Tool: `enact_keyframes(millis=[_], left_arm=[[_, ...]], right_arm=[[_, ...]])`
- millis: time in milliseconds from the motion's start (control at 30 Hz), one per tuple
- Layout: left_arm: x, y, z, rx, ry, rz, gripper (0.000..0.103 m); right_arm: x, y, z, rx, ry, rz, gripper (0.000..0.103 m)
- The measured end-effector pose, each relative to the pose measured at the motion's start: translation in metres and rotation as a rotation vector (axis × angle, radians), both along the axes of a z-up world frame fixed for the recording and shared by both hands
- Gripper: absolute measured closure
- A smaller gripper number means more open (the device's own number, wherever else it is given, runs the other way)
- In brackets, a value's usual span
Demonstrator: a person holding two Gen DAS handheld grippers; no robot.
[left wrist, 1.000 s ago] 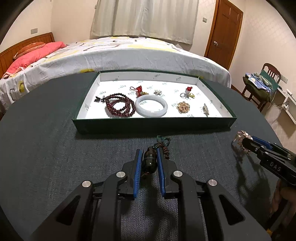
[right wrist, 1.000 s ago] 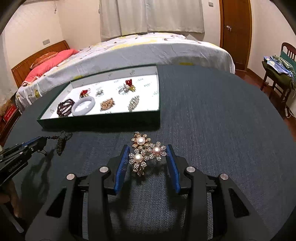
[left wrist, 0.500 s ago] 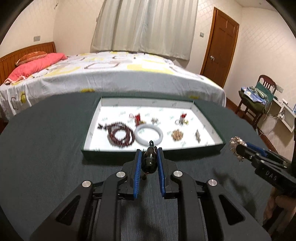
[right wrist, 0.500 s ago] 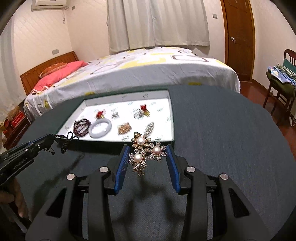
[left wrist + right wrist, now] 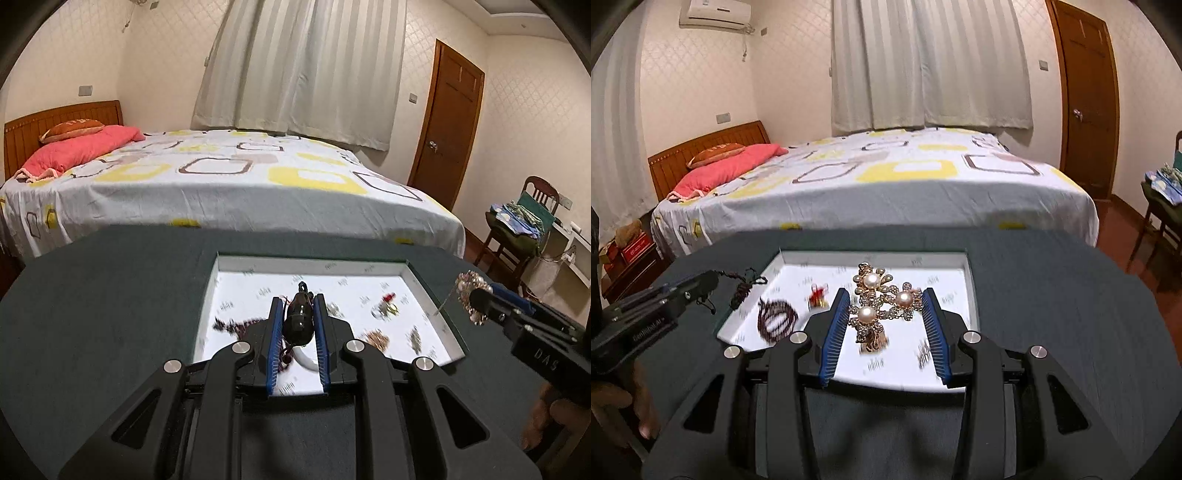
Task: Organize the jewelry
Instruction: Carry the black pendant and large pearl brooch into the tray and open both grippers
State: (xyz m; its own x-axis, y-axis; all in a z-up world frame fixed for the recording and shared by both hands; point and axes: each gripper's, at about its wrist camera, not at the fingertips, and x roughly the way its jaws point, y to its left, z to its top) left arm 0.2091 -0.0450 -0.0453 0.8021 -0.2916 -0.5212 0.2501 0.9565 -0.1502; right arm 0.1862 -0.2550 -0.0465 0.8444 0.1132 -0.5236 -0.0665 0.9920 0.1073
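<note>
My left gripper [image 5: 297, 306] is shut on a dark gourd-shaped pendant [image 5: 298, 322] and holds it above the near left part of the white-lined jewelry tray [image 5: 413, 275]. Its cord [image 5: 742, 290] dangles in the right wrist view. My right gripper [image 5: 884, 301] is shut on a gold brooch with three pearls [image 5: 882, 302], held above the tray [image 5: 955, 262]. The brooch also shows in the left wrist view [image 5: 469, 291]. In the tray lie a dark red bead bracelet [image 5: 775, 319], a red charm [image 5: 818, 295] and small gold pieces [image 5: 376, 338].
The tray sits on a dark green cloth-covered table [image 5: 110, 295]. A bed [image 5: 221, 184] stands behind the table. A chair with clothes [image 5: 524, 225] and a wooden door [image 5: 447, 125] are at the right.
Both grippers have risen off the table and moved forward over the tray, each carrying its piece. The tray now lies under the fingers.
</note>
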Motion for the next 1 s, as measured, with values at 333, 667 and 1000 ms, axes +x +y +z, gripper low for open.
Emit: enact_keyframes(millis=[333, 667, 1000], left_arm=[[0.058, 0.002, -0.015, 0.049, -0.006, 0.045, 0.085], [0.113, -0.006, -0.053, 0.106, 0.098, 0.076, 0.085], [0.134, -0.015, -0.073, 0.158, 0.191, 0.079, 0.085]], right_arm=[[0.063, 0.011, -0.009, -0.004, -0.018, 0.003, 0.063], [0.116, 0.02, -0.045, -0.015, 0.07, 0.008, 0.063], [0.148, 0.025, -0.071, -0.024, 0.197, 0.005, 0.063]])
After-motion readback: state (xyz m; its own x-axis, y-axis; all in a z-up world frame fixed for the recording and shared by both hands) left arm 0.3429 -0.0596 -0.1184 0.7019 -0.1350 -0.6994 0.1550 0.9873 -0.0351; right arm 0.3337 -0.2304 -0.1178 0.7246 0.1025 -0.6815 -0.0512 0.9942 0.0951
